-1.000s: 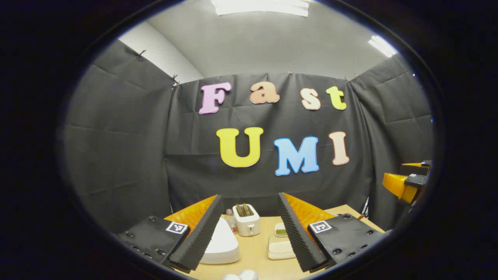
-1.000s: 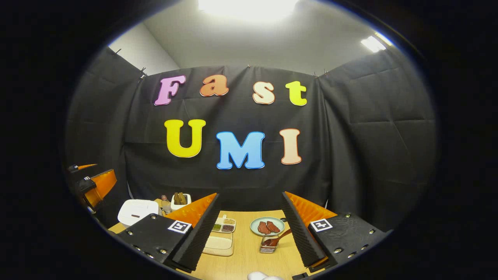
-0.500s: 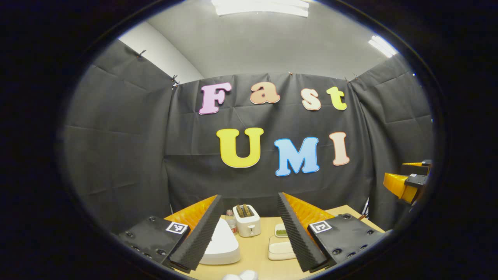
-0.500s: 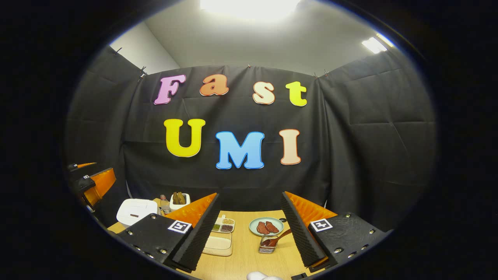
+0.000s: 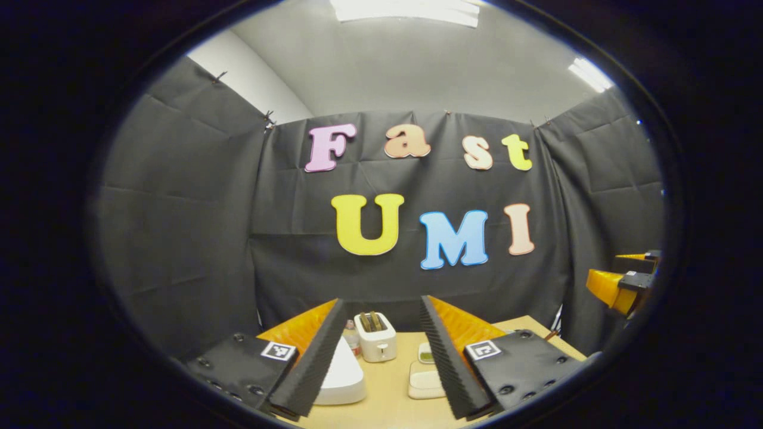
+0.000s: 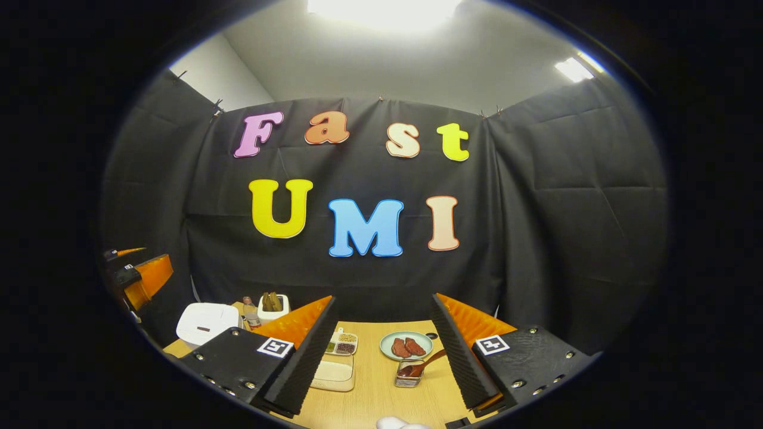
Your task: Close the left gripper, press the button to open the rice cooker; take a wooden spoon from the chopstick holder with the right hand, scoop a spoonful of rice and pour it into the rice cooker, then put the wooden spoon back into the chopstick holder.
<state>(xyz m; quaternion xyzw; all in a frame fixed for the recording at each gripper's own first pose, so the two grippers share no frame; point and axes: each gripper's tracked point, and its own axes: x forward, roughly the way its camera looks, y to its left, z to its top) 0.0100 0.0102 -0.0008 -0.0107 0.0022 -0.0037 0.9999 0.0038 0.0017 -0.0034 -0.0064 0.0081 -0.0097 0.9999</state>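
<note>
The white rice cooker (image 5: 344, 374) sits on the table with its lid down, just behind my left gripper's left finger. My left gripper (image 5: 381, 301) is open and holds nothing. From the right gripper view the rice cooker (image 6: 204, 322) is at far left. A wooden spoon (image 6: 428, 362) leans in the small metal chopstick holder (image 6: 408, 375) between the fingers of my right gripper (image 6: 384, 299), which is open and empty, some way above it. A shallow white container of rice (image 6: 334, 374) lies left of the holder.
A white toaster (image 5: 375, 337) and a small bottle (image 5: 353, 337) stand behind the cooker. A divided dish of grains (image 6: 342, 344) and a plate with meat slices (image 6: 407, 345) lie on the wooden table (image 6: 375, 399). Each gripper appears at the other view's edge (image 5: 620, 286) (image 6: 140, 277).
My left gripper's fingers have drawn slightly closer together and its view has shifted a little. The right gripper has barely moved.
</note>
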